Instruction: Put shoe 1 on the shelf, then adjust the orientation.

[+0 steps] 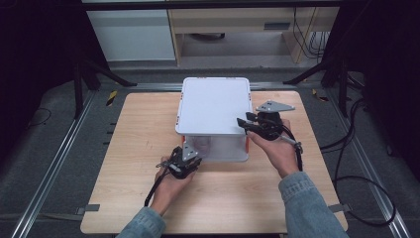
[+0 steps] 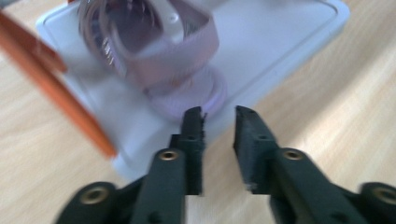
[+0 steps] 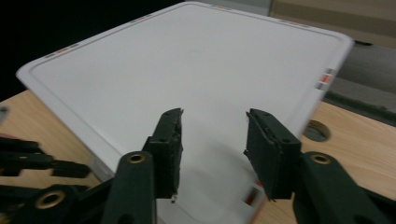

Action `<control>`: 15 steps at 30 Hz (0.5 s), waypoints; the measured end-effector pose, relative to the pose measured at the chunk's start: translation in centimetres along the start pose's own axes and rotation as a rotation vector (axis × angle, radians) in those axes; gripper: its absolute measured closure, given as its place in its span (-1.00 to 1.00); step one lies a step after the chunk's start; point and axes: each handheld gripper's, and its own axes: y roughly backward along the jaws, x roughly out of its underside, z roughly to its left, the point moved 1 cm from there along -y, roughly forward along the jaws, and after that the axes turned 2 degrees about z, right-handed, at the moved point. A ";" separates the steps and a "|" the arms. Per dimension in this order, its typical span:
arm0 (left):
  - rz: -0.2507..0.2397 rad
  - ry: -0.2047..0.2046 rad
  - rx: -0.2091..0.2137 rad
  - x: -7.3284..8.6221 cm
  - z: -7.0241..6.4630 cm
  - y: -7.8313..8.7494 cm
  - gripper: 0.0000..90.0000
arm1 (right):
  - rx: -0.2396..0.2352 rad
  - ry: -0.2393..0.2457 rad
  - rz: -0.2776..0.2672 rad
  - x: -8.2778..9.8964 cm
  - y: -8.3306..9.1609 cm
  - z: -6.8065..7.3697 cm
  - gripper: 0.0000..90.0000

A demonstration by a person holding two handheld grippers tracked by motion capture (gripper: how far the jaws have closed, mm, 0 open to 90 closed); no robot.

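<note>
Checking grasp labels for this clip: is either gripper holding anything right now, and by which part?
Nothing is held. The left gripper is open near the storage box's front wall; the right gripper is open over its lid's near corner, fingers apart.

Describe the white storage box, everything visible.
The box is a clear-walled plastic bin with a flat white lid and orange latches. It stands upright in the middle of the wooden table, lid on. Rolls of tape show through its near wall. The right gripper hovers open at the lid's near right edge; the left gripper is open at the bottom front corner. Neither clamps it.
</note>
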 end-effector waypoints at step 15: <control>0.001 0.143 -0.060 4.5 4.7 3.9 -0.57 | 0.197 -0.094 -0.022 5.3 7.2 -3.9 -0.08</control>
